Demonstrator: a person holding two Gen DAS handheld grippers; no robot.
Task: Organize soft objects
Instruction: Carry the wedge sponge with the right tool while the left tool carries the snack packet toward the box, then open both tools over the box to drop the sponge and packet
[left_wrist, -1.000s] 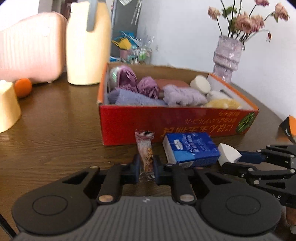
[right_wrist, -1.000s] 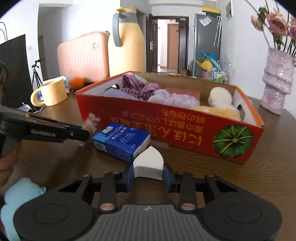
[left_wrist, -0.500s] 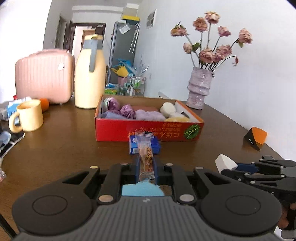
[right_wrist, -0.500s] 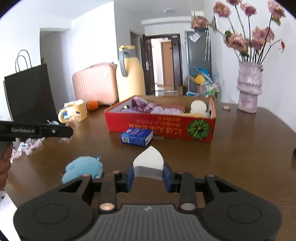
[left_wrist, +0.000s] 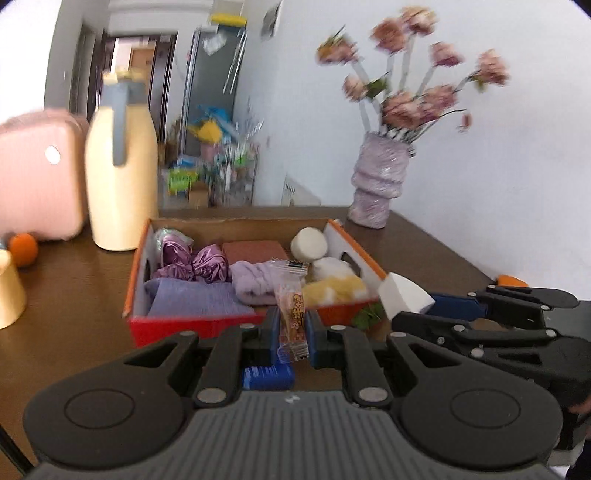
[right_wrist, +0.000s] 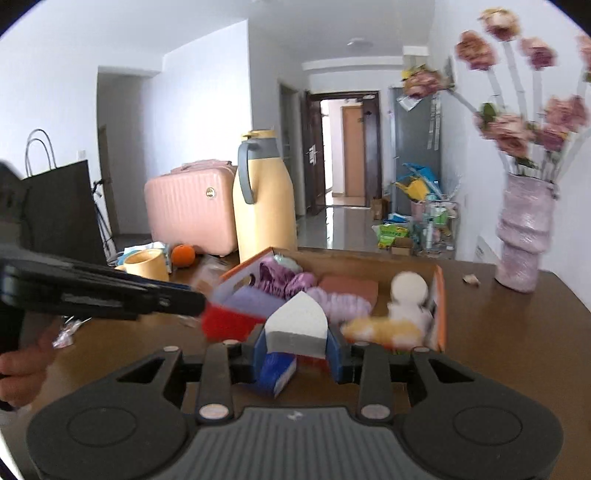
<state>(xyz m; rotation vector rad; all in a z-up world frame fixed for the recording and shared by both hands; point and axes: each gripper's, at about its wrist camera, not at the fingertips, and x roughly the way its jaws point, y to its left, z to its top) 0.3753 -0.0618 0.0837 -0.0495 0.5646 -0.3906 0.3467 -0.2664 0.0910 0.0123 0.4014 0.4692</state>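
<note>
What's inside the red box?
In the red box: purple satin scrunchies, lilac cloths, a brown pad, a white puff, a yellow plush. Anything beneath them is covered.

Reds, purples and cream on a dark brown wooden table (left_wrist: 74, 288)

The cardboard box (left_wrist: 192, 326) is red outside with an orange rim and a green printed motif; inside lie shiny purple scrunchies (left_wrist: 192, 258), a lilac knitted cloth (left_wrist: 195, 301), a terracotta sponge (left_wrist: 255, 251) and a white round puff (left_wrist: 308, 243). The snack packet (left_wrist: 293, 314) is clear with orange print, the wedge sponge (right_wrist: 297, 326) white, the thermos (left_wrist: 120, 184) cream with a grey handle, the suitcase (right_wrist: 190, 210) ribbed pink
</note>
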